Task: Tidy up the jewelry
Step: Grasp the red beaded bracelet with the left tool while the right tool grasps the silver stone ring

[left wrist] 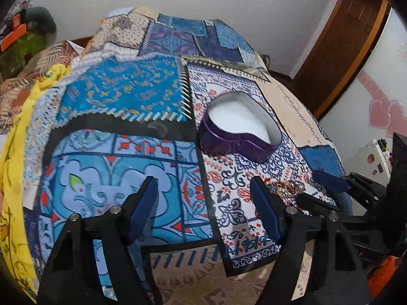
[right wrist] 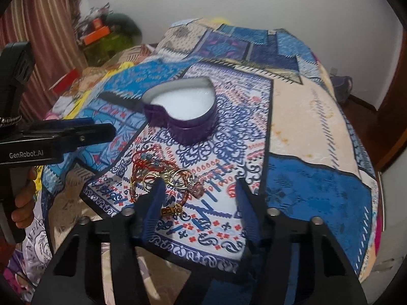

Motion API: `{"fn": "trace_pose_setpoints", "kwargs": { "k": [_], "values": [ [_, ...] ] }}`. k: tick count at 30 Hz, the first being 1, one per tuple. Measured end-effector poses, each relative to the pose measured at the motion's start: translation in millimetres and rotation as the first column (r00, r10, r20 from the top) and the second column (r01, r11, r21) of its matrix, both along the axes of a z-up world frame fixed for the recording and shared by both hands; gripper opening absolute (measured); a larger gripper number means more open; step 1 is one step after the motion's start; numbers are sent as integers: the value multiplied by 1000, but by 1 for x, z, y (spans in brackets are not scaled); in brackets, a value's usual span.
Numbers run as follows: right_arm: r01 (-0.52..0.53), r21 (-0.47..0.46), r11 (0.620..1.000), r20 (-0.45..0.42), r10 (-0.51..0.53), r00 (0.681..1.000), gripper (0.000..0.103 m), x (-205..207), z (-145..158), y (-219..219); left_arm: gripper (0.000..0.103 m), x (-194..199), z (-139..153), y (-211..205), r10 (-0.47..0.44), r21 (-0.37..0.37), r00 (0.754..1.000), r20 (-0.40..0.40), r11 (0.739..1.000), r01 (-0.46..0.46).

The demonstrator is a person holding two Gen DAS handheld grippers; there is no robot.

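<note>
A purple heart-shaped box point(left wrist: 239, 129) with a white lining stands open and empty on the patterned bedspread; it also shows in the right wrist view point(right wrist: 182, 109). A small pile of jewelry point(right wrist: 162, 175), with red cord bracelets, gold rings and a pink-stone piece, lies in front of the box; part of it shows in the left wrist view point(left wrist: 290, 186). My right gripper point(right wrist: 201, 190) is open and empty, just above the near side of the pile. My left gripper point(left wrist: 203, 185) is open and empty, to the left of the box and the pile.
The patchwork bedspread point(right wrist: 305, 178) covers the whole bed. Yellow cloth point(left wrist: 15, 178) lies at the bed's left edge. A cluttered shelf with an orange box point(right wrist: 96, 35) stands by the curtain. A wooden door point(left wrist: 338, 50) is on the right.
</note>
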State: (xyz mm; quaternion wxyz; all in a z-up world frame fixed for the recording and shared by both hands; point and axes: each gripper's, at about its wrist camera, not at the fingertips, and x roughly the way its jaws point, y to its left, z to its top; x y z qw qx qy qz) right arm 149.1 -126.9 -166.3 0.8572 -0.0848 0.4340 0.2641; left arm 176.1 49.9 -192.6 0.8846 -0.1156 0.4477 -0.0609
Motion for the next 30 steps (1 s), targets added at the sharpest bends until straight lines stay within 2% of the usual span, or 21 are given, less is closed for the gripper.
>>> {"fn": "trace_pose_setpoints", "kwargs": {
  "k": [2, 7, 9, 11, 15, 17, 19, 24, 26, 30],
  "values": [
    [-10, -4, 1000, -10, 10, 1000, 36, 2, -2, 2, 71, 3, -3, 0, -13, -6, 1000, -5, 1000, 13],
    [-28, 4, 1000, -27, 28, 999, 23, 5, -6, 4, 71, 6, -7, -9, -54, -30, 998, -11, 998, 53],
    [-32, 3, 999, -25, 32, 999, 23, 6, -6, 3, 71, 7, -6, -16, -79, -31, 997, -7, 996, 79],
    [-34, 7, 999, -24, 34, 999, 12, 6, -6, 3, 68, 8, -5, -21, -99, -31, 995, -6, 995, 99],
    [-30, 17, 999, -22, 31, 999, 12, 7, -7, 1, 55, 11, -7, -32, -140, -30, 990, -15, 990, 139],
    [-27, 21, 999, -18, 27, 999, 12, 7, -6, -1, 43, 14, -11, -36, -152, -31, 988, -28, 988, 151],
    [-22, 26, 999, -13, 22, 1000, 12, 6, -5, -3, 35, 16, -14, -37, -159, -48, 986, -43, 986, 157],
    [0, 38, 999, -5, 0, 1000, 12, 5, 0, -10, 31, 19, -17, -38, -168, -92, 985, -42, 982, 163],
    [12, 44, 999, -5, -12, 1000, 12, 6, 1, -13, 17, 19, -16, -39, -175, -107, 984, -39, 980, 170],
    [28, 54, 998, -5, -27, 1000, 12, 7, 2, -18, 5, 17, -14, -43, -183, -102, 983, -26, 979, 179]
  ]
}}
